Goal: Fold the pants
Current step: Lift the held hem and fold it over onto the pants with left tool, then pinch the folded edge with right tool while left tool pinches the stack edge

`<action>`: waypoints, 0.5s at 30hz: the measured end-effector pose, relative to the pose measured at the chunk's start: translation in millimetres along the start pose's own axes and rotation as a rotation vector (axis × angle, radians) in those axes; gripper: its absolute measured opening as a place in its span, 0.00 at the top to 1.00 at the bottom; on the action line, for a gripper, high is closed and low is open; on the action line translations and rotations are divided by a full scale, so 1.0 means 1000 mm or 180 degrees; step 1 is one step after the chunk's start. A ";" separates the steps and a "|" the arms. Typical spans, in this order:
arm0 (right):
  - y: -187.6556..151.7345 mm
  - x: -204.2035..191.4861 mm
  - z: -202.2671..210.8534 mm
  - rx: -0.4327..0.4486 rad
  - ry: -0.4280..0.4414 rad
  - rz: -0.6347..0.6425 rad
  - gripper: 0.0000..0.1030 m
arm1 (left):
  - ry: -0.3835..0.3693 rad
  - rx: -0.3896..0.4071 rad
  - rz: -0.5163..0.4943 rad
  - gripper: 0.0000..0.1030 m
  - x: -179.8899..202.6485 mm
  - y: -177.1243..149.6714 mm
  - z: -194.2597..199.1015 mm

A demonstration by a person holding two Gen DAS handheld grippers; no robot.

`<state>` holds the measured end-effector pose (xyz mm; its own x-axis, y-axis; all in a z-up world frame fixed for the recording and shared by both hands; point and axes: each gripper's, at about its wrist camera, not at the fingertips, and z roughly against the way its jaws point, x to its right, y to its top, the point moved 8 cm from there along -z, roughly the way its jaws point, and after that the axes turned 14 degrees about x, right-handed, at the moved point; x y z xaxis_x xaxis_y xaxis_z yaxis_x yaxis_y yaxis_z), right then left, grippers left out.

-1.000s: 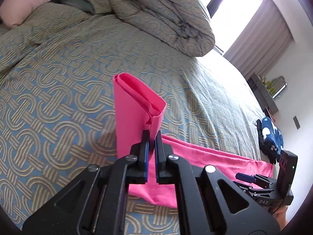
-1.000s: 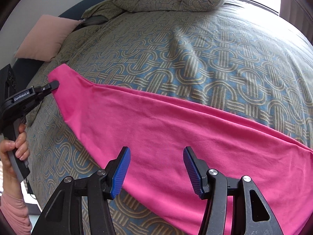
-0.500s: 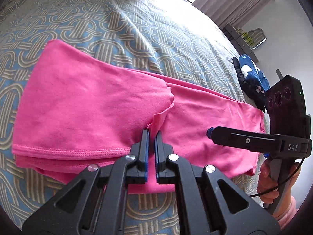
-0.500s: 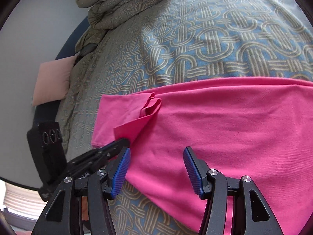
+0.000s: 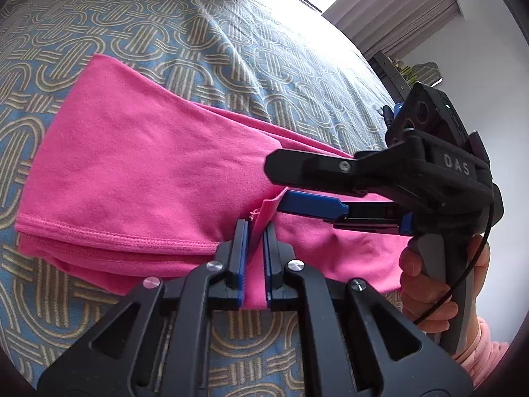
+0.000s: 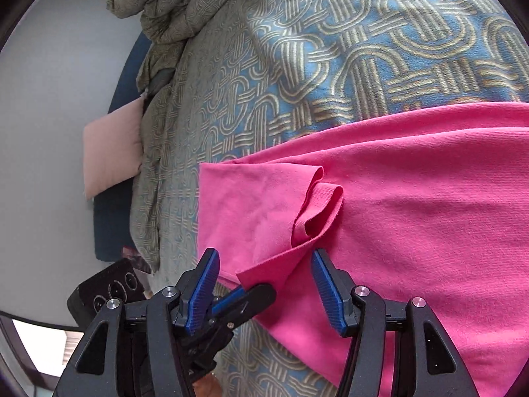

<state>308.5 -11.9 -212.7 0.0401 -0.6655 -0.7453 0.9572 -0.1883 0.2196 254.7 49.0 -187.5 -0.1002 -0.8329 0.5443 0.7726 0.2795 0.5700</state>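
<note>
The pink pants [image 5: 139,172] lie on the patterned bedspread [image 5: 205,43], with one end folded over the rest. My left gripper [image 5: 254,231] is shut on the corner of the folded layer, close to the bed. My right gripper [image 6: 264,271] is open just above the same pink corner [image 6: 281,261], with the cloth between its blue pads [image 6: 325,284]. In the left wrist view the right gripper [image 5: 281,182] reaches in from the right, its fingers spread over the fold. In the right wrist view the left gripper's tip [image 6: 251,297] shows at the cloth's corner.
A bunched duvet [image 6: 165,6] lies at the head of the bed, with a pale pink pillow [image 6: 112,149] beside it. Curtains [image 5: 396,10] and a bright window are beyond the far side of the bed. A shelf [image 5: 393,69] stands by the wall.
My left gripper has carried the pant end over and down onto the rest of the pants. My right gripper has moved in to the held corner and stays open.
</note>
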 end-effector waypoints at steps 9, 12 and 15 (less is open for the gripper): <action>0.006 -0.007 -0.022 0.0053 -0.0191 0.0058 0.52 | 0.0104 0.0083 -0.0257 0.85 0.001 -0.008 0.029; 0.009 -0.005 -0.019 0.0147 -0.0267 0.0189 0.71 | 0.0333 0.0195 -0.0292 0.72 -0.018 -0.008 0.048; 0.012 -0.006 -0.015 0.0256 -0.0296 0.0330 0.73 | 0.0531 0.0273 -0.0101 0.72 -0.048 -0.008 0.067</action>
<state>324.0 0.8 -214.8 0.1072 -0.7476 -0.6554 0.9231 -0.1700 0.3449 211.5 119.3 -176.8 -0.0127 -0.9076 0.4197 0.7138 0.2857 0.6394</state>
